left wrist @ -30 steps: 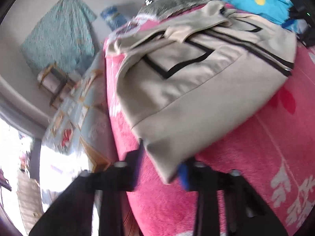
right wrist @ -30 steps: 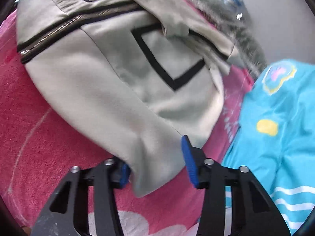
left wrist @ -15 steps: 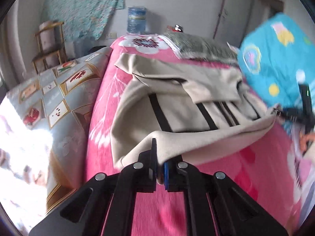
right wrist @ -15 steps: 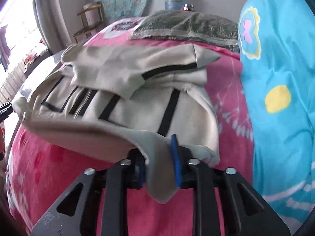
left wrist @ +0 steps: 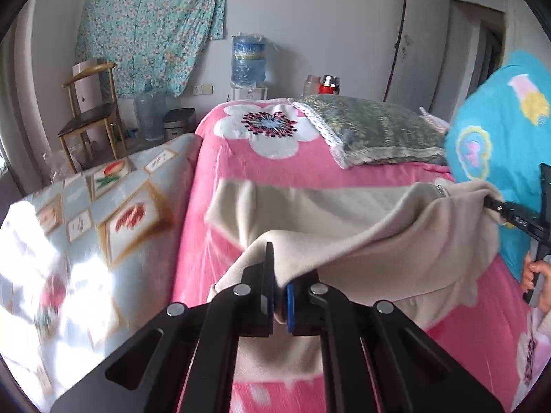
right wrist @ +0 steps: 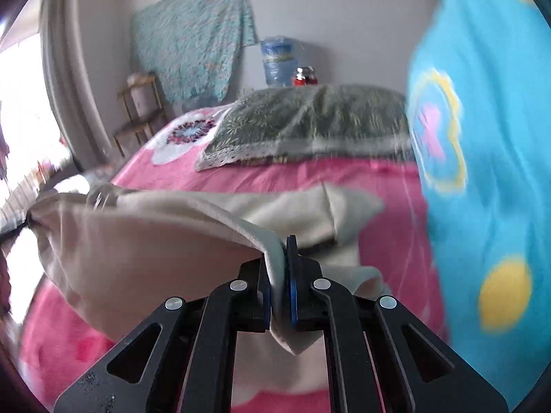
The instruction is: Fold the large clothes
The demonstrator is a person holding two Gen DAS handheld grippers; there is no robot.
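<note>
Nearest, at the bottom centre of the left wrist view, left gripper point(left wrist: 279, 289) clamped tight on a fold of the beige garment point(left wrist: 361, 227), blue pad pressed against the cloth. Same at the bottom centre of the right wrist view: right gripper point(right wrist: 279, 282) pinched together on another edge of that garment point(right wrist: 144, 241), a loose corner hanging below the pads. Stretched between the two clamps, lifted off the pink blanket point(left wrist: 241, 168) along its near edge, sagging in the middle, far part lying flat across the bed at mid-frame. At the right edge of the left wrist view, black frame of the right gripper point(left wrist: 509, 211) gripping the far corner of the cloth, with fingers of a hand point(left wrist: 535, 275) wrapped around its handle below. Beyond the garment, toward the upper centre, grey-green patterned pillow point(left wrist: 375, 130) lying on the blanket beside a large white flower print. On the right, bright blue quilt point(right wrist: 482, 137) with yellow and pink shapes, piled high. On the left of the left wrist view, pale patterned bedspread point(left wrist: 103, 206), sunlit and blurred. Farthest, against the wall: wooden chair point(left wrist: 89, 117) at upper left, blue water jug point(left wrist: 248, 58) near top centre, teal floral cloth point(left wrist: 148, 24) hung above.
</note>
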